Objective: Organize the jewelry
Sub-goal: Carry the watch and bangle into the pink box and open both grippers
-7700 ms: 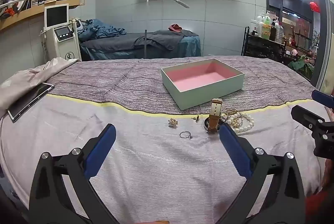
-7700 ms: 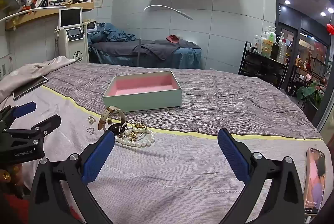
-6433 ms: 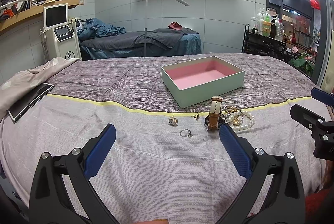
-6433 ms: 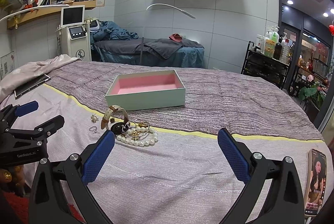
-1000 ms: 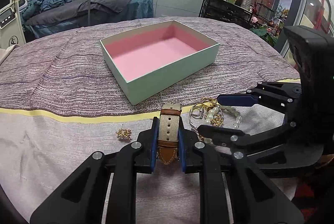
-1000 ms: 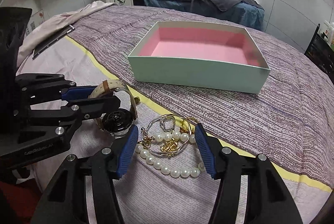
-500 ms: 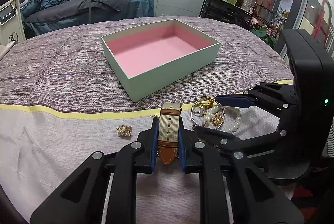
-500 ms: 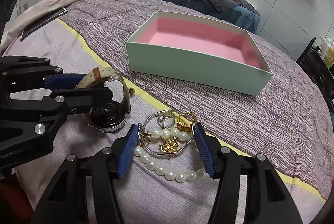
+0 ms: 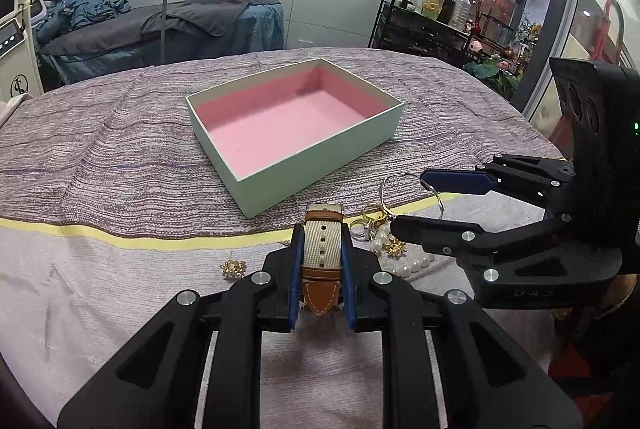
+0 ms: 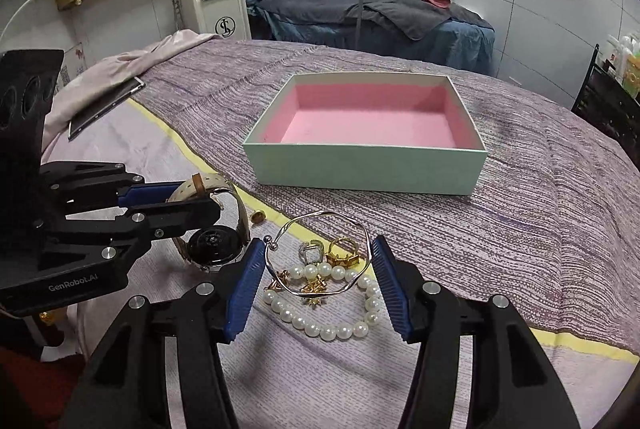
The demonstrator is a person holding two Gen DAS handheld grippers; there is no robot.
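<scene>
My left gripper (image 9: pixel 321 271) is shut on the beige-and-brown strap of a wristwatch (image 9: pixel 322 249) and holds it lifted; its dark round face (image 10: pixel 214 243) shows in the right wrist view. My right gripper (image 10: pixel 318 269) is shut on a thin silver bangle (image 10: pixel 320 253) held across its blue pads, raised over a pearl bracelet (image 10: pixel 328 323) and gold and silver rings (image 10: pixel 340 255). The bangle (image 9: pixel 400 185) also shows in the left wrist view. A mint-green box with pink lining (image 9: pixel 320 157) sits open just beyond, also seen in the right wrist view (image 10: pixel 368 165).
A gold earring (image 9: pixel 233 267) lies on the grey cloth left of the watch. A small gold stud (image 10: pixel 258 216) lies by the yellow stripe. A tablet (image 10: pixel 104 107) lies far left. A bed, a shelf rack and a white machine stand behind the table.
Both grippers have risen a little. The watch has come up off the cloth, and the silver bangle has lifted clear of the pearls between my right pads.
</scene>
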